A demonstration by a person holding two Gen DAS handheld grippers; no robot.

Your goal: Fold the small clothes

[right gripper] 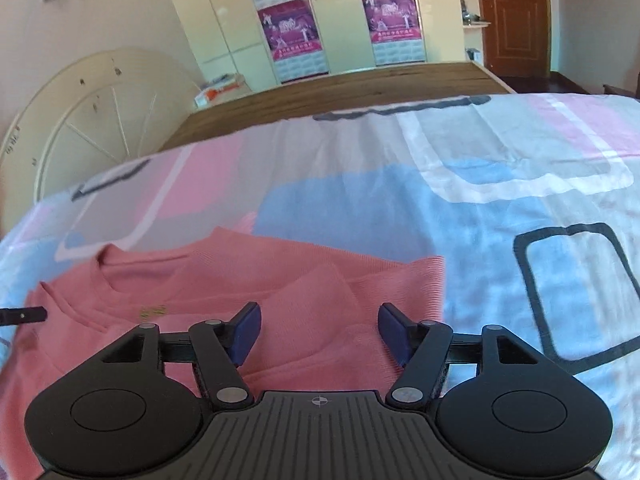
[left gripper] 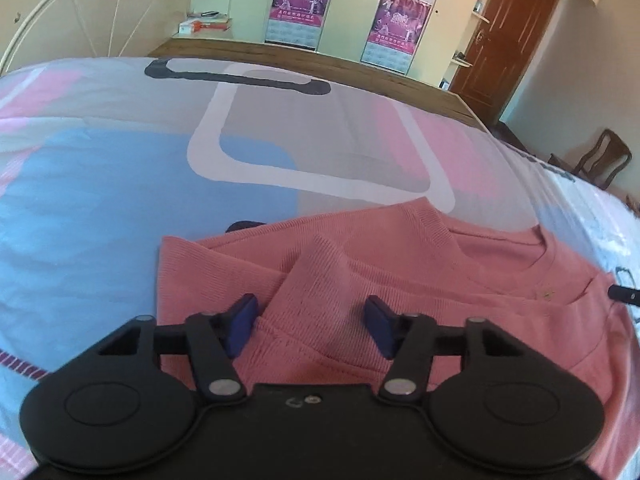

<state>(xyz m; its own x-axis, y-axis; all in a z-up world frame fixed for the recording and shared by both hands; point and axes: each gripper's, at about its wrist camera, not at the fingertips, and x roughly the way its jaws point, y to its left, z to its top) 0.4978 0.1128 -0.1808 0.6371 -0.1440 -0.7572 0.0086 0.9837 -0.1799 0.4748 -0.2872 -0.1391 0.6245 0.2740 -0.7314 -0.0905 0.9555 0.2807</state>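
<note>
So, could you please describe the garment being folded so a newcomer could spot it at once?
On the pastel patchwork bedsheet lies a salmon-pink ribbed knit sweater, sleeves folded inward, below both open grippers. It is the only clothing there, solid pink against blue, grey and white blocks.

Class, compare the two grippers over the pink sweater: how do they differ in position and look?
The left gripper hangs over the sweater's left side, the right gripper over its right side. The left gripper's base plate is smooth black; the right gripper's is ribbed grey. Both stand open with blue pads, holding nothing, above a folded-in sleeve.
</note>
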